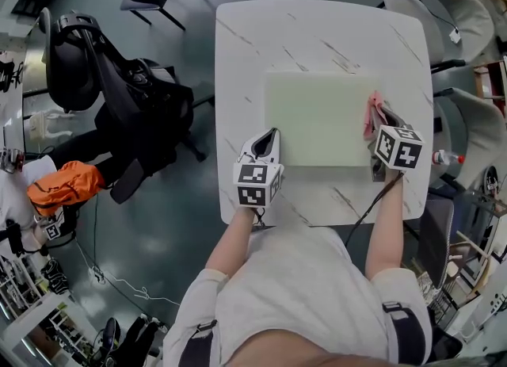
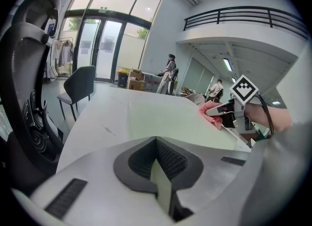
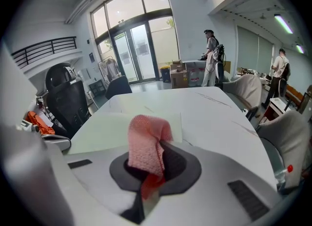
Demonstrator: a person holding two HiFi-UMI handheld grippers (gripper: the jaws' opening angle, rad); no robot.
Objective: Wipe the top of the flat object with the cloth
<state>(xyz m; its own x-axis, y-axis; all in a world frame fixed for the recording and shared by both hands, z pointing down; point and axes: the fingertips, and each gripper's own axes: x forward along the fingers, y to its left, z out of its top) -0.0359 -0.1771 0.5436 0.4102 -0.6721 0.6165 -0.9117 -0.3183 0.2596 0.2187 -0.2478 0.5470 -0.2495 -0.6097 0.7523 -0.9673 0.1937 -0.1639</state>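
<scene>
A pale green flat board (image 1: 321,118) lies in the middle of the white marble table (image 1: 317,32). My right gripper (image 1: 374,124) is at the board's right edge, shut on a pink cloth (image 1: 370,112) that bunches up out of its jaws (image 3: 145,144). From the left gripper view, that cloth (image 2: 210,109) hangs at the board's (image 2: 170,122) far right side. My left gripper (image 1: 272,132) rests at the board's near left corner, jaws together and holding nothing (image 2: 156,142). In the right gripper view the board (image 3: 107,130) stretches ahead and to the left.
A black office chair (image 1: 95,64) and an orange bag (image 1: 67,183) stand left of the table. Grey chairs (image 1: 444,17) and a bottle (image 1: 447,158) are on the right. Two people stand far off near boxes (image 3: 212,56).
</scene>
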